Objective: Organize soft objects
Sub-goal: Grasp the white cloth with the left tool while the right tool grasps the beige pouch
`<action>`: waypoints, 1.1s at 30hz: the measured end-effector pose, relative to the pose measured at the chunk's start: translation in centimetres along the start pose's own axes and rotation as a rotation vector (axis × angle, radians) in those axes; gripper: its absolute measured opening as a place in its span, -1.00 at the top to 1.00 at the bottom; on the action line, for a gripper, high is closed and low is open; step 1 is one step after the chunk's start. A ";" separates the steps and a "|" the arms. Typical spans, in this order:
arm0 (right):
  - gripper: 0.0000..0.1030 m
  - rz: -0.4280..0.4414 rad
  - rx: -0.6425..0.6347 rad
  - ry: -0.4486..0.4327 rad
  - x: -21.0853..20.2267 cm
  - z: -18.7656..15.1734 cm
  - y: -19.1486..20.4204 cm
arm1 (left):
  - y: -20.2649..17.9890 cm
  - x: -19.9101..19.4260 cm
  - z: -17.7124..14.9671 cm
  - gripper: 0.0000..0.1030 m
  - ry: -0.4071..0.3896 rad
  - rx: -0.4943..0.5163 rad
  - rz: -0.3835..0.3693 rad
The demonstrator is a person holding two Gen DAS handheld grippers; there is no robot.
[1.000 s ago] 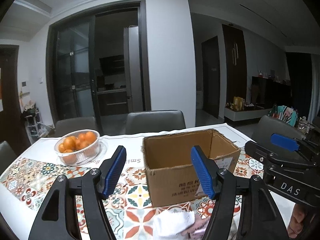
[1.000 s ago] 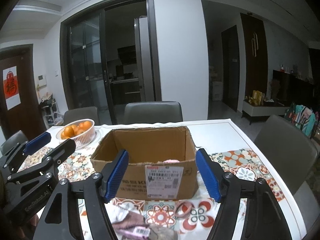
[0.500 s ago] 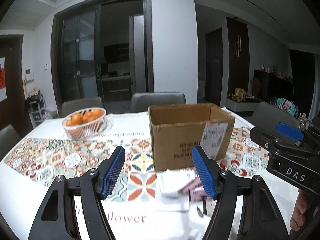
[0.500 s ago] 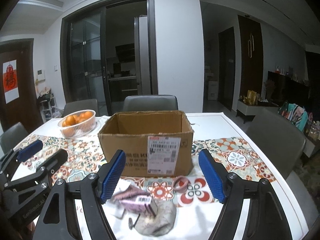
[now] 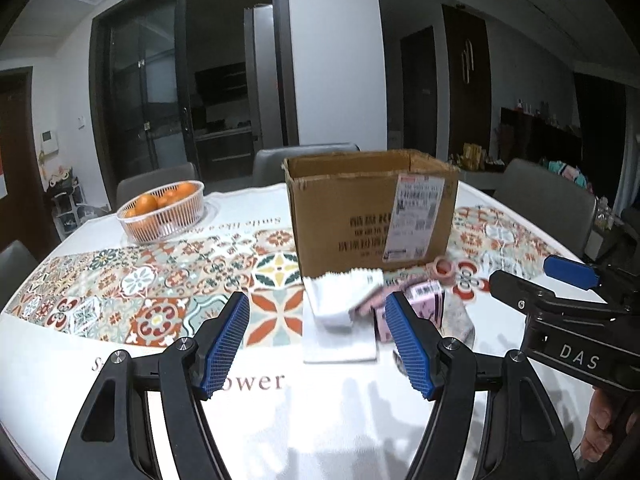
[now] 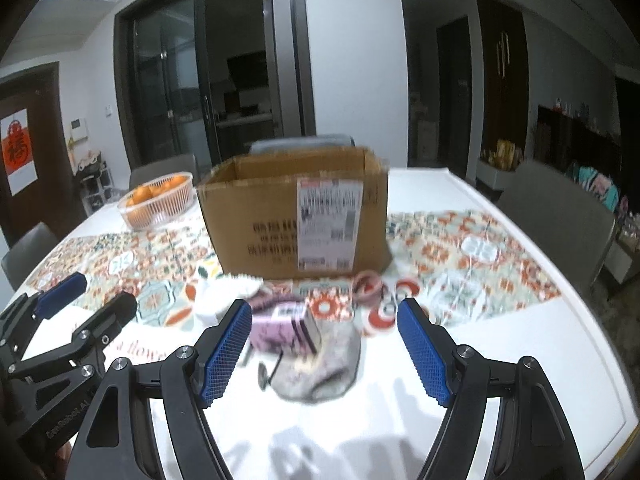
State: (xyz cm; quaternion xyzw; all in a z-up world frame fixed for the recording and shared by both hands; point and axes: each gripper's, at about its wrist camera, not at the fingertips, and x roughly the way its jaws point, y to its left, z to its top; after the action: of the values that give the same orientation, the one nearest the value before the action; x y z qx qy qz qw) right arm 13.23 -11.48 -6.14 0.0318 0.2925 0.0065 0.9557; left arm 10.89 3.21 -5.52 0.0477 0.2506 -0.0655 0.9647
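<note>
An open cardboard box [image 5: 370,212] stands mid-table; it also shows in the right wrist view [image 6: 296,216]. In front of it lies a small heap: folded white cloths [image 5: 340,316], a pink patterned packet [image 5: 424,304] and a grey cloth [image 6: 320,368]. The white cloth [image 6: 224,292] and pink packet [image 6: 280,328] show in the right wrist view too. My left gripper [image 5: 320,344] is open and empty, near the white cloths. My right gripper [image 6: 324,354] is open and empty, over the grey cloth.
A white basket of oranges [image 5: 162,210] stands at the back left on the patterned tablecloth [image 5: 140,280]. Pink tape rolls [image 6: 370,286] lie right of the heap. Grey chairs [image 6: 556,216] ring the table. The right table edge [image 6: 600,344] is near.
Both grippers have pulled back from the box and dropped lower, so the heap in front of the box now lies between their open fingers.
</note>
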 end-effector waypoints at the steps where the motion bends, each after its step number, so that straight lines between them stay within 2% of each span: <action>1: -0.48 0.001 0.006 0.013 0.3 -0.3 -0.1 | 0.0 0.2 -0.1 -0.36 0.008 0.001 -0.003; 9: -0.48 -0.008 0.039 0.099 2.9 -2.4 -0.8 | -0.5 3.5 -1.9 -0.36 0.092 0.000 -0.016; 23: -0.48 0.012 0.074 0.208 7.4 -3.5 -1.2 | -0.5 9.0 -3.1 -0.36 0.223 -0.029 -0.050; 33: -0.47 0.018 0.075 0.271 9.8 -3.9 -1.1 | -0.6 12.0 -3.6 -0.36 0.279 -0.032 -0.052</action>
State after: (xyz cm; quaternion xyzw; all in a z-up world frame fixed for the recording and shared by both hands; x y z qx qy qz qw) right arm 19.18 -12.08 -14.95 0.0691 0.4185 0.0085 0.9055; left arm 19.52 1.82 -14.57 0.0345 0.3845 -0.0793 0.9191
